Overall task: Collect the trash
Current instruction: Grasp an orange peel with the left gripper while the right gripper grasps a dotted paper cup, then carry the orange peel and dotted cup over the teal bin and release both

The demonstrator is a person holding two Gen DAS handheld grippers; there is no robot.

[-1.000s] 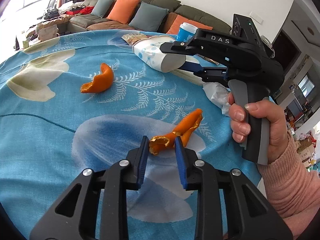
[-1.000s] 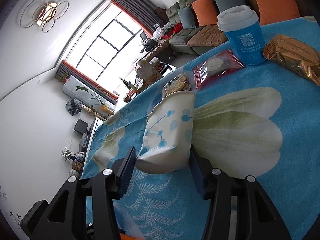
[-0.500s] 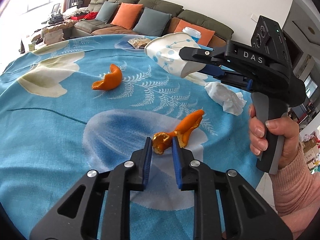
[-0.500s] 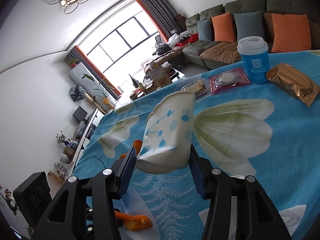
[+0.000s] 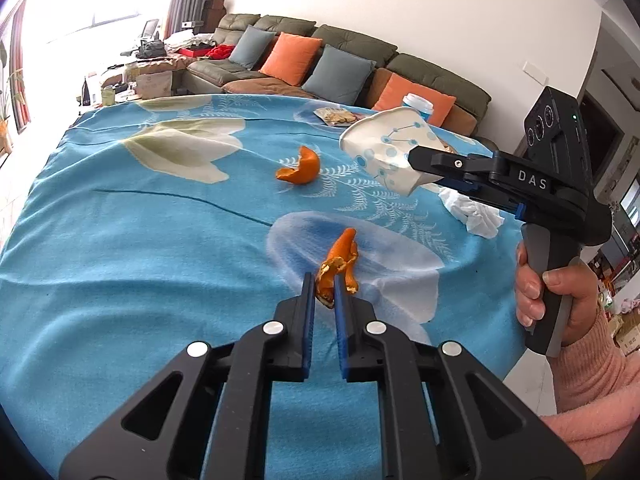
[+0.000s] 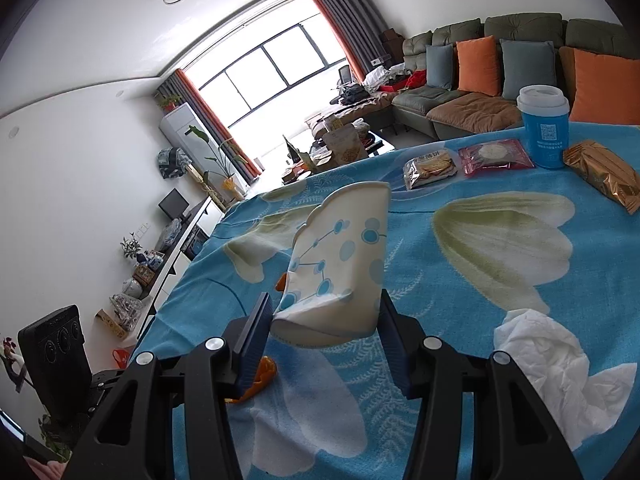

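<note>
My left gripper [image 5: 323, 285] is shut on one end of a long orange peel [image 5: 338, 263], lifted a little off the blue flowered tablecloth [image 5: 140, 248]. My right gripper [image 6: 325, 322] is shut on a crumpled white paper cup with blue dots [image 6: 340, 264]; the cup also shows in the left wrist view [image 5: 386, 154], held above the table at right. A second orange peel [image 5: 300, 168] lies farther back. A crumpled white tissue [image 6: 548, 360] lies right of the right gripper, and shows in the left view [image 5: 474, 212].
At the table's far edge stand a blue lidded cup [image 6: 545, 132], a red snack packet [image 6: 494, 156], a biscuit packet [image 6: 430, 168] and a gold wrapper [image 6: 604, 172]. A sofa with cushions [image 5: 312, 60] is behind the table.
My left gripper closed on the near orange peel and raised it. My right gripper lifted the paper cup higher and tilted it up.
</note>
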